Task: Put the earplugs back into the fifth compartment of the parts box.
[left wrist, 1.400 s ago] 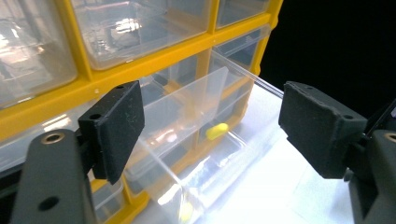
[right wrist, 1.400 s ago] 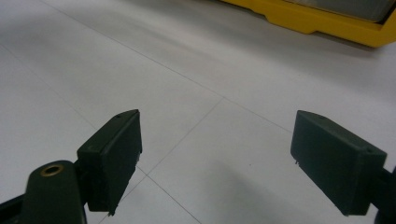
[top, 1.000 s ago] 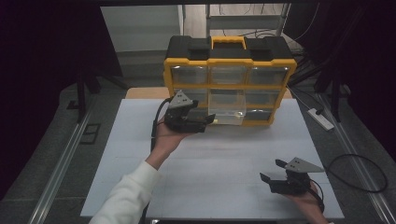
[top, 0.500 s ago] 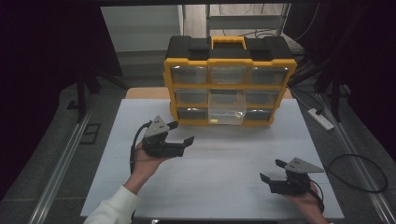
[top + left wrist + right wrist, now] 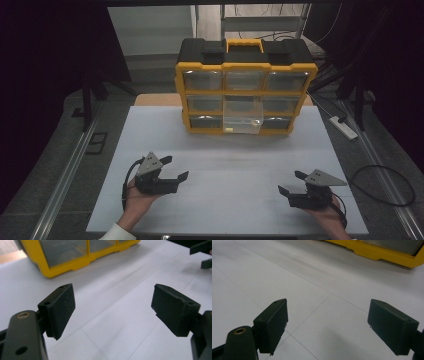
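Left gripper (image 5: 176, 168) low over the white table (image 5: 225, 165), jaws spread wide, nothing between. Right gripper (image 5: 292, 183) at the near right, jaws also apart, empty. Farther back, yellow organizer case (image 5: 245, 92) upright, one clear drawer (image 5: 243, 116) pulled out.

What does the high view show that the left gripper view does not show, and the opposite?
High view: the organizer's black top with yellow handle, a clear drawer pulled partway out, and the person's left hand.
Left gripper view: its own open pads close up, nothing between them.
Both: the yellow organizer, the white table, and the right gripper.
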